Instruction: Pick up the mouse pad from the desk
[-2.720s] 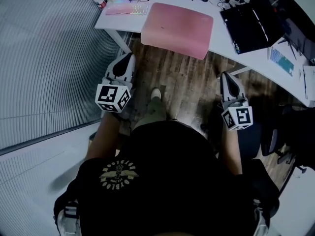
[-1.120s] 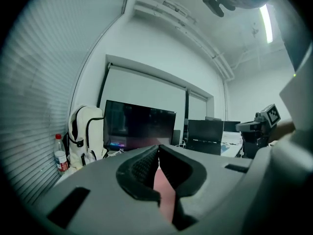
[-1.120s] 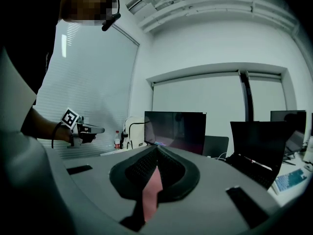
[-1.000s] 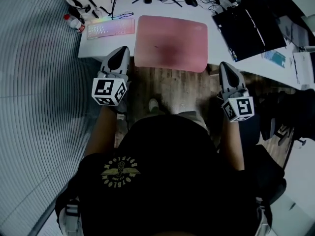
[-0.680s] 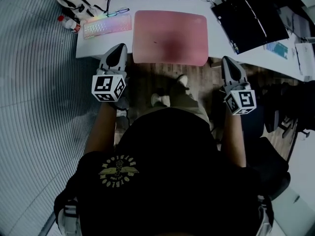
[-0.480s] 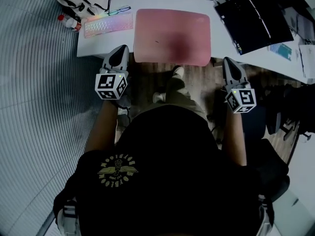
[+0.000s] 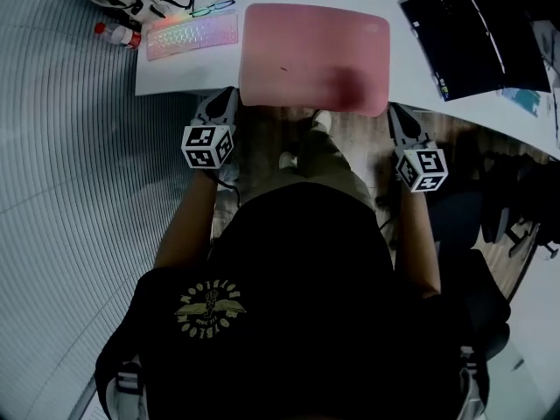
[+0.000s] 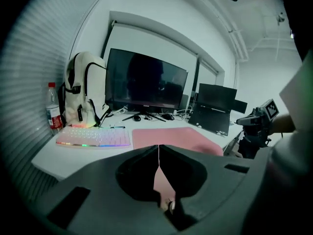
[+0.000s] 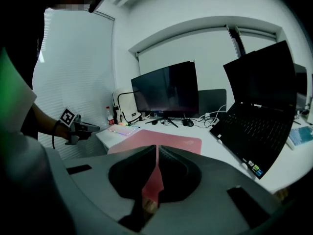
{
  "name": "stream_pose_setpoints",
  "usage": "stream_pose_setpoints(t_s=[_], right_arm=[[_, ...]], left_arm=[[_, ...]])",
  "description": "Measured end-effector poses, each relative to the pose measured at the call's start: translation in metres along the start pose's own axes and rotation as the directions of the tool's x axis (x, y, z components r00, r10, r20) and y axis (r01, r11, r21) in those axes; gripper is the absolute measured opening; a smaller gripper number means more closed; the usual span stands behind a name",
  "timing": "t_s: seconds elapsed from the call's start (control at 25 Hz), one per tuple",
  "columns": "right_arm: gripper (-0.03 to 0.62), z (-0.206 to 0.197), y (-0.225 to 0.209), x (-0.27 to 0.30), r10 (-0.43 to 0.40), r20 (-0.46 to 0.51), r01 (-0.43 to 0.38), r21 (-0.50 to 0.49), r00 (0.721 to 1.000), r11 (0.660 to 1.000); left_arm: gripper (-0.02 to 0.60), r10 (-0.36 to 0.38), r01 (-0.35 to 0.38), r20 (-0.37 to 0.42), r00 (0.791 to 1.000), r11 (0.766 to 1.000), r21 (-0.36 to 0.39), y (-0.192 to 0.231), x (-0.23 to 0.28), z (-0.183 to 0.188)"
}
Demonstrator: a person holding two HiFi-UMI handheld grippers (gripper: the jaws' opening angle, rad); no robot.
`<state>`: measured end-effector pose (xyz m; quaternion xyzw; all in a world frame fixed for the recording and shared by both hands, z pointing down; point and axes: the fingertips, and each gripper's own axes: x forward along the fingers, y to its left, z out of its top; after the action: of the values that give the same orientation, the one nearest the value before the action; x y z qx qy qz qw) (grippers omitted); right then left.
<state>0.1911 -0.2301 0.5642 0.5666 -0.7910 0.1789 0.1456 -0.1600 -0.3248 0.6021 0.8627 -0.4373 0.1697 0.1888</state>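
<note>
The pink mouse pad (image 7: 315,55) lies flat on the white worktop (image 7: 175,75), with its near edge sticking out past the worktop's front edge above the wooden floor (image 7: 350,138). Both of the person's forearms reach forward from the body, roughly parallel, one to each side of the pad. The left tool (image 7: 229,96) is just off the pad's near left corner and the right tool (image 7: 395,110) is just off its near right corner, each with its marker cube toward the person. Both point toward the worktop and tilt somewhat downward. Each tool's own view shows its two jaws pressed together at the tips with nothing between them, and neither touches the pad. A lit keyboard (image 7: 192,35) sits just left of the pad, an open black laptop (image 7: 464,38) sits to its right, and a dark monitor (image 8: 145,86) stands behind it.
</note>
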Motion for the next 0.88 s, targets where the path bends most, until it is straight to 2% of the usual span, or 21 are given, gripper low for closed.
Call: stream_pose_setpoints(t_s=[0.52,0.64,0.88], right_arm=[[0.065,-0.082,-0.035,0.033,0.038,-0.180,-0.026,0.068,0.983,0.997],[0.102,-0.106,-0.040,0.039,0.062,-0.228,-0.042,0.094,0.972,0.995],[0.239,-0.148,-0.054,0.060,0.102,-0.310,-0.046,0.183,0.945,0.982]], left_arm=[[0.020,-0.001,-0.012,-0.160,0.987,0.997,-0.079,0.023,0.045,-0.091],[0.093,-0.018,-0.002,-0.194,0.981,0.995,-0.099,0.025,0.051,-0.105],[0.230,-0.090,0.057,-0.272,0.958,0.990,-0.126,0.023,0.068,-0.130]])
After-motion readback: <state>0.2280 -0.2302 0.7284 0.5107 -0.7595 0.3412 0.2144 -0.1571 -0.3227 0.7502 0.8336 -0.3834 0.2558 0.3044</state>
